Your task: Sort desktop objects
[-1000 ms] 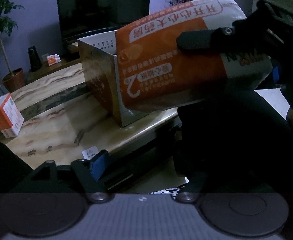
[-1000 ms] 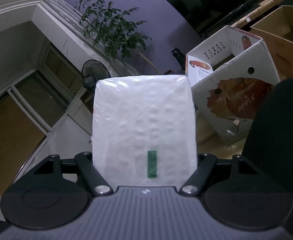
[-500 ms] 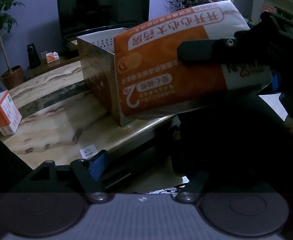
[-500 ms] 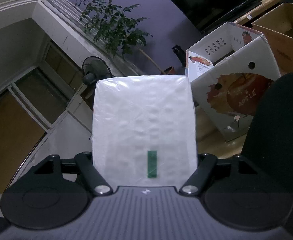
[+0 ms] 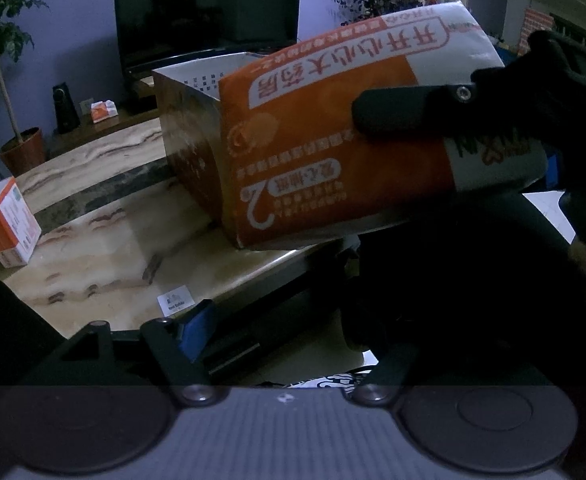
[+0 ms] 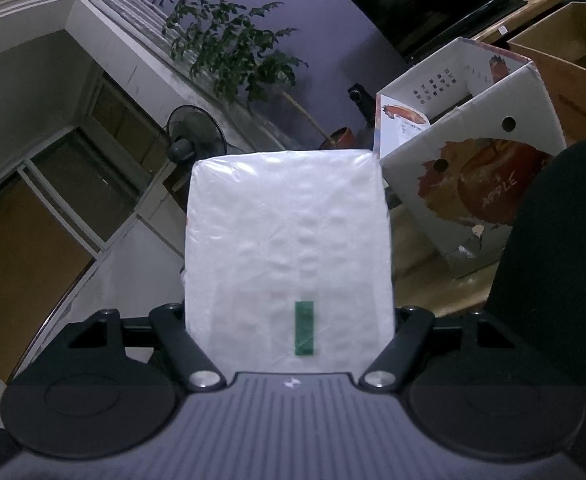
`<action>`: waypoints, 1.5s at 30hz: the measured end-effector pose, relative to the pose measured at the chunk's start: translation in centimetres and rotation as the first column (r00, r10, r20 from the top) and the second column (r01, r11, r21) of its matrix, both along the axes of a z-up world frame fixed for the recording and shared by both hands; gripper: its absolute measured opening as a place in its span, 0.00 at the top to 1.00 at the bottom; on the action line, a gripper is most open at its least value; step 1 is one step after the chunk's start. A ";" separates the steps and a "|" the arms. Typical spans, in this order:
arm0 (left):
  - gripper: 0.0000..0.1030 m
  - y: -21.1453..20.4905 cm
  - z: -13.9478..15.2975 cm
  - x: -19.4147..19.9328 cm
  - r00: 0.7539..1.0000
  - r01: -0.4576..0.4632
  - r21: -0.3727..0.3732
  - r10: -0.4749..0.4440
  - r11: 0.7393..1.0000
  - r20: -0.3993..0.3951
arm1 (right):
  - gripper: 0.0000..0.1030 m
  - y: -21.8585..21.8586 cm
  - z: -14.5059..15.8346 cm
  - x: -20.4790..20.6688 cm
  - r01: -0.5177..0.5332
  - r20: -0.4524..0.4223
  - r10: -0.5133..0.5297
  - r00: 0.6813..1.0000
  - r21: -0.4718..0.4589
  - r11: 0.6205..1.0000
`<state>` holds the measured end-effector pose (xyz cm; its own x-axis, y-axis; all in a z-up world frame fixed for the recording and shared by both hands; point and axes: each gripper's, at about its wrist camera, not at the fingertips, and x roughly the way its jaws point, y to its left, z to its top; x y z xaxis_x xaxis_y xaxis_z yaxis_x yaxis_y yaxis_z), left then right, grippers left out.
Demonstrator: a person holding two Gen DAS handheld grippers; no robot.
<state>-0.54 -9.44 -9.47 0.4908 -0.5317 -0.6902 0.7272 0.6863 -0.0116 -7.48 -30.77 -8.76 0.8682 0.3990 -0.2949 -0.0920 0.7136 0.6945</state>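
Your right tongs [image 6: 289,320] are clenched on the tissue pack [image 6: 289,248], held off the table with its long axis pointing away. The apple box [image 6: 469,184] lies far right. Your left tongs [image 5: 281,344] hang released and empty.

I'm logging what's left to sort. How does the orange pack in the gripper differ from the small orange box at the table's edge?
The orange pack is held in the air, clamped by the right gripper; the small orange box stands on the table. The pack looks soft and plastic-wrapped, the box stiff with sharp corners. The pack appears larger, though it is nearer. Both are orange and white with print.
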 end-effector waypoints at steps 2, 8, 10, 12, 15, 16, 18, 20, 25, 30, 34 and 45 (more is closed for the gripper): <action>0.26 0.0 0.0 0.0 1.000 0.000 0.000 0.000 1.000 -0.001 | 0.27 0.0 0.0 0.0 -0.002 -0.001 0.002 1.000 0.000 1.000; 0.26 -0.2 0.0 -0.1 1.000 0.000 0.002 0.000 1.000 -0.001 | 0.27 0.2 0.0 0.1 -0.008 -0.002 0.008 1.000 -0.003 1.000; 0.26 -0.1 0.0 -0.2 1.000 0.000 0.002 0.000 1.000 -0.001 | 0.27 0.2 0.0 0.1 -0.008 -0.003 0.008 1.000 -0.003 1.000; 0.26 -0.1 0.1 -0.2 1.000 0.001 0.002 -0.001 1.000 -0.002 | 0.27 0.2 0.0 0.1 -0.008 -0.003 0.008 1.000 -0.003 1.000; 0.26 -0.1 0.1 -0.2 1.000 0.002 0.003 -0.002 1.000 -0.002 | 0.27 0.2 0.0 0.0 -0.009 -0.003 0.009 1.000 -0.003 1.000; 0.26 -0.2 0.1 -0.3 1.000 0.002 0.003 -0.002 1.000 -0.002 | 0.27 0.2 0.0 0.1 -0.010 -0.004 0.010 1.000 -0.002 1.000; 0.26 -0.2 0.2 -0.3 1.000 0.003 0.004 -0.003 1.000 -0.002 | 0.27 0.2 0.0 0.1 -0.012 -0.004 0.012 1.000 -0.001 1.000; 0.26 -0.1 0.2 -0.3 1.000 0.002 0.004 -0.002 1.000 -0.002 | 0.27 0.3 0.0 0.1 -0.014 -0.004 0.014 1.000 -0.002 1.000; 0.26 -0.1 0.1 -0.3 1.000 -0.002 0.006 0.002 1.000 -0.002 | 0.27 0.4 0.0 0.2 -0.019 -0.002 0.019 1.000 -0.004 1.000; 0.26 -0.1 0.1 -0.2 1.000 -0.007 0.006 0.007 1.000 -0.004 | 0.27 0.4 0.0 0.2 -0.021 -0.002 0.021 1.000 -0.004 1.000; 0.26 -0.1 0.1 -0.1 1.000 -0.008 0.007 0.008 1.000 -0.003 | 0.27 0.4 0.0 0.2 -0.022 -0.002 0.022 1.000 -0.005 1.000; 0.26 0.4 -0.1 0.3 0.999 -0.033 0.008 0.033 0.999 -0.004 | 0.27 0.6 0.1 0.6 -0.038 -0.001 0.038 0.999 -0.009 0.999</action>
